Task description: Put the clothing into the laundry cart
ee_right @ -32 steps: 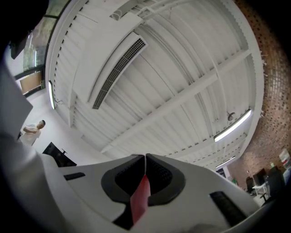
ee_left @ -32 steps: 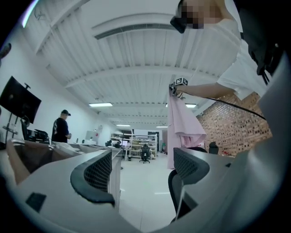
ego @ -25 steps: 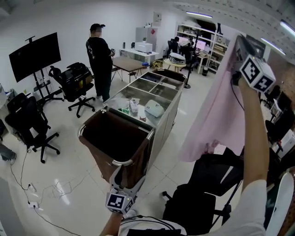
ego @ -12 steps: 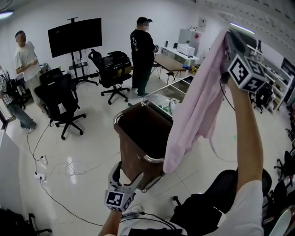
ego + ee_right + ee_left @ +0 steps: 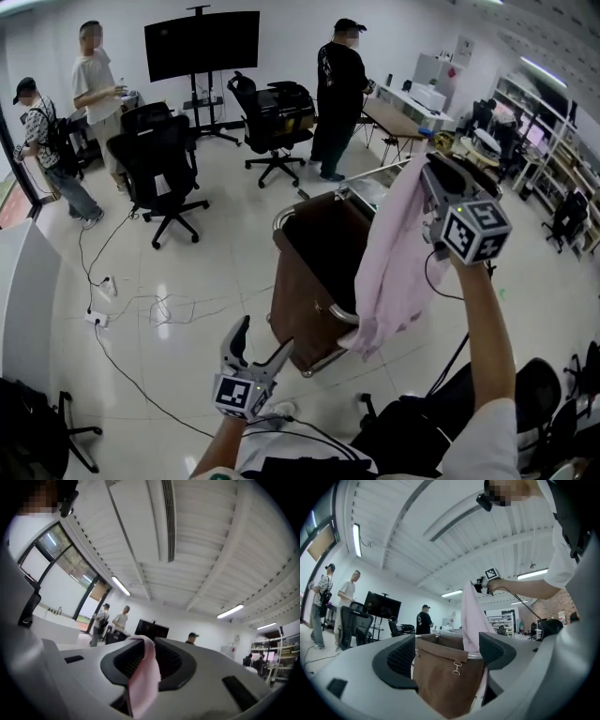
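A brown fabric laundry cart (image 5: pixel 302 281) on a metal frame stands in front of me. Above its right side my right gripper (image 5: pixel 428 171) holds a pink garment (image 5: pixel 394 253). The cloth hangs down over the cart's near right rim. The right gripper view shows the pink cloth (image 5: pixel 140 677) pinched between the pads of that gripper (image 5: pixel 145 660), whose jaws have just been opening slightly. My left gripper (image 5: pixel 259 343) is low, in front of the cart, and stands open with nothing in it. In the left gripper view the cart (image 5: pixel 440 681) fills the gap of the left gripper (image 5: pixel 447 656), with the garment (image 5: pixel 471 620) hanging behind.
A steel counter (image 5: pixel 375 183) runs on behind the cart. Office chairs (image 5: pixel 155 164) and a TV on a stand (image 5: pixel 202 42) are at the back left. A person in black (image 5: pixel 342 94) and two people (image 5: pixel 94 84) stand further off. Cables (image 5: pixel 141 309) lie on the floor.
My right gripper has come down from high up, bringing the pink garment over the cart's right rim. The head view has swung left. The left gripper stays low and open.
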Demonstrator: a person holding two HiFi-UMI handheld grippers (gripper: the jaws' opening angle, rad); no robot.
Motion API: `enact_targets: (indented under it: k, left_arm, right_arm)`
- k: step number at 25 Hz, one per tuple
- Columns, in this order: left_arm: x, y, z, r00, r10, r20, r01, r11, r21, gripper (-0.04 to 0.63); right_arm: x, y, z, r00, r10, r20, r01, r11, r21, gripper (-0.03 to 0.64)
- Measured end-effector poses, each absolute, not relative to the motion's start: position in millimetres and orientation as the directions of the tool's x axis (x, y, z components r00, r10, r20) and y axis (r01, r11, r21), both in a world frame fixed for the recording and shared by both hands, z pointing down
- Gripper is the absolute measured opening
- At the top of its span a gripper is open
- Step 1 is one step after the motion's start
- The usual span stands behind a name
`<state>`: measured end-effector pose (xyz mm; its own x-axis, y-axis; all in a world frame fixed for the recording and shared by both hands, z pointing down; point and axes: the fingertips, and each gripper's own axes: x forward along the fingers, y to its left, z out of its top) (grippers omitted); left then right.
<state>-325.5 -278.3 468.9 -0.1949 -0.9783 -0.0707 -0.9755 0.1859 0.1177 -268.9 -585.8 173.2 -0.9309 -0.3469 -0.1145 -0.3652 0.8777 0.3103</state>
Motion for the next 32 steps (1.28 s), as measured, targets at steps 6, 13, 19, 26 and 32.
enact_targets:
  k: [6, 13, 19, 26, 32]
  left_arm:
    - [-328.4, -286.3, 499.4, -0.160, -0.985, -0.061, -0.986, 0.157, 0.051, 0.405]
    - [-297.4, -319.1, 487.1, -0.049, -0.997, -0.062, -0.999, 0.047, 0.025, 0.405]
    - [-255.7, -352.9, 488.3, 0.079, -0.996, -0.045, -0.997, -0.079, -0.007, 0.405]
    - [-170.0, -409.9, 478.1, 0.280, -0.958, -0.067, -0.960, -0.277, -0.048, 0.405]
    - [-62.4, -450.1, 472.5, 0.500, -0.863, -0.076, -0.866, -0.498, -0.048, 0.405]
  right_arm:
    - [-268.8, -570.4, 357.7, -0.898, -0.325, 0.297, -0.197, 0.900, 0.389, 0.440]
    - [-217.3, -553.5, 478.8, -0.782, -0.373, 0.498, -0.182, 0.903, 0.390, 0.480]
    - [-145.7, -557.5, 491.3, -0.819, -0.475, 0.321, -0.413, 0.877, 0.245, 0.491]
    - [-36.9, -532.0, 455.6, -0.738, -0.675, -0.010, -0.672, 0.733, 0.108, 0.491]
    - [119.6, -498.9, 452.3, -0.429, -0.893, -0.132, -0.901, 0.435, -0.011, 0.487]
